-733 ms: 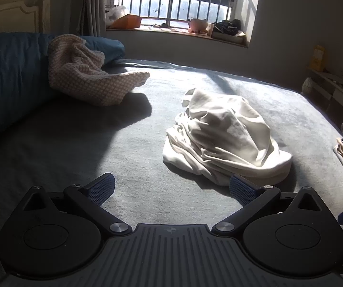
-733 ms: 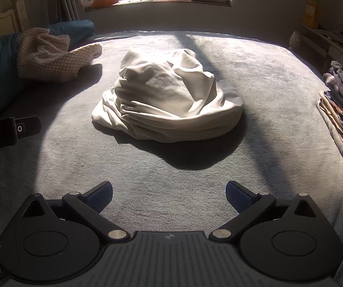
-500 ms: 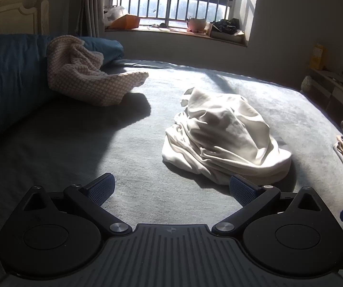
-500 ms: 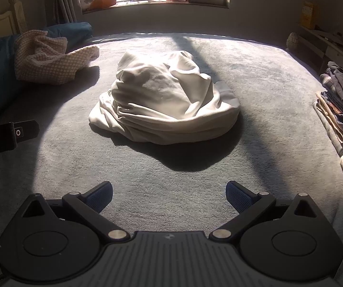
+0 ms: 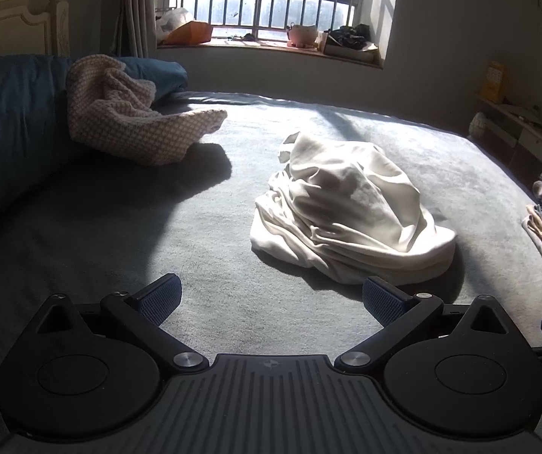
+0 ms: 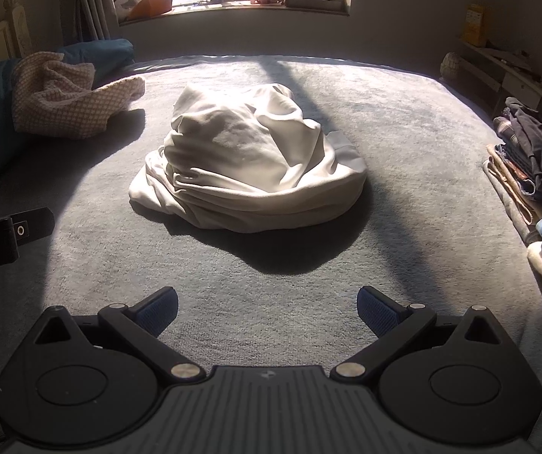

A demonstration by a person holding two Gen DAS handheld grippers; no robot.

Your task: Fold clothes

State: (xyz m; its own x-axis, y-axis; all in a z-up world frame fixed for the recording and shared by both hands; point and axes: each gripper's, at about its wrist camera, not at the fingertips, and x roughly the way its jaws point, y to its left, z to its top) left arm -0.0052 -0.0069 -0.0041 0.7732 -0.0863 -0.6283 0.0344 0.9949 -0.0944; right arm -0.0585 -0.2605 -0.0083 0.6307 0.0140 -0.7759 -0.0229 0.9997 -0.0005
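A crumpled white garment [image 5: 350, 212] lies in a heap in the middle of the grey bed [image 5: 157, 234], lit by sun. In the right wrist view the garment [image 6: 248, 166] is straight ahead. My left gripper [image 5: 271, 299] is open and empty, hovering over the bed, with the heap ahead and to its right. My right gripper [image 6: 267, 306] is open and empty, a short way in front of the heap. The left gripper's body [image 6: 2, 234] shows at the left edge of the right wrist view.
A pink checked cloth [image 5: 134, 125] lies at the far left against a blue duvet [image 5: 10, 121]. A stack of folded clothes [image 6: 528, 166] sits at the bed's right edge. A barred window and cluttered sill [image 5: 267, 41] are behind. Shelves [image 6: 497, 64] stand at the right wall.
Both grippers have moved slightly forward toward the white heap and lowered a little. Both stay open. The garment has not moved.
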